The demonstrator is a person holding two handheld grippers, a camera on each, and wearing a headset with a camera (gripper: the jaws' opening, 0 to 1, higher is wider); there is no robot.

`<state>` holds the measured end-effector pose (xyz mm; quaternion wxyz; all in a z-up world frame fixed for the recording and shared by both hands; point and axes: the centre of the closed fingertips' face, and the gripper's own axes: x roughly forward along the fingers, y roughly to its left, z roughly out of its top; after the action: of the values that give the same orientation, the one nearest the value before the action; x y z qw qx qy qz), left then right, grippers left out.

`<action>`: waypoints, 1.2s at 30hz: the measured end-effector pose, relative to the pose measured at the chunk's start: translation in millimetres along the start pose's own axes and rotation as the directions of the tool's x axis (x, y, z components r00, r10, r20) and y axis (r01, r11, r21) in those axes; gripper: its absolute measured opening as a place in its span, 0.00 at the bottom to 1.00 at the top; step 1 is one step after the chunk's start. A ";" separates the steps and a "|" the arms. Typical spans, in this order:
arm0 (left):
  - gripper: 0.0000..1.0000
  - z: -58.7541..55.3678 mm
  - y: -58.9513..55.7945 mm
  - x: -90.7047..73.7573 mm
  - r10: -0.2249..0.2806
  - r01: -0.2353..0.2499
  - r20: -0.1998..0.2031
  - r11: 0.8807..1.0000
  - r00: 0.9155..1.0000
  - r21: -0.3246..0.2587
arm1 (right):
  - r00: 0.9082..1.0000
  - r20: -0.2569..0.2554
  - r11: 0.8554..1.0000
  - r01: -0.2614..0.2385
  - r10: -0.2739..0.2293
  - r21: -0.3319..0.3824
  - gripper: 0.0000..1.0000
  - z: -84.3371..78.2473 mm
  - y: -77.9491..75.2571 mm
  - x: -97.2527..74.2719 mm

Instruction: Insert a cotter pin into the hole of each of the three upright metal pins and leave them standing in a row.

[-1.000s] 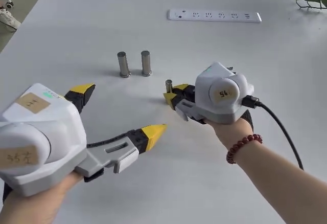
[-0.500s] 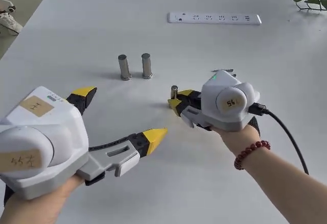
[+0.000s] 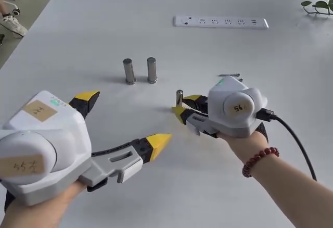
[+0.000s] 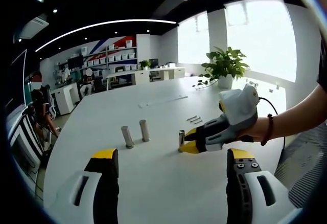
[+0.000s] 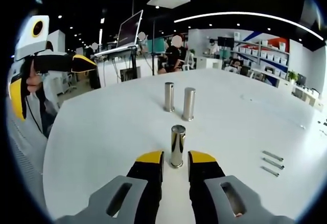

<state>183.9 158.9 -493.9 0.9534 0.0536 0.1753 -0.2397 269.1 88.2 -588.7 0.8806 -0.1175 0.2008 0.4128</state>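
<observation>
Standing between right gripper [image 5: 176, 158] fingers [image 5: 150, 160], metal pin [image 5: 177, 143], upright

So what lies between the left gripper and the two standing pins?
Only bare table between left gripper and the two pins, seen in the head view.

L tongs [image 3: 124, 117] wide open, aloft; R tongs [image 3: 186, 105] low, barely parted.

Polished, mirror-bright metal pins [image 5: 177, 144] stand on a smooth, matt white table [image 3: 78, 40].
</observation>
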 end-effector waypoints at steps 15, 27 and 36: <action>0.87 1.8 0.1 -0.4 0.004 -0.004 0.006 1.000 1.000 0.000 | 0.995 -0.100 0.996 -0.013 0.005 -0.086 0.18 -9.1 -31.1 -46.4; 0.87 0.0 0.3 0.2 -0.004 0.004 0.004 1.000 1.000 0.001 | 0.971 -0.241 0.974 -0.059 0.005 -0.218 0.18 -18.0 -68.2 -59.3; 0.86 -4.1 4.2 1.4 0.003 -0.003 -0.009 1.000 1.000 -0.003 | 0.936 -0.353 0.962 -0.104 0.009 -0.252 0.17 -23.7 -101.9 -55.2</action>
<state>185.8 162.7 -498.1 0.9531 0.0535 0.1796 -0.2376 309.9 -22.6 -580.8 0.7948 -0.3002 0.2997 0.4340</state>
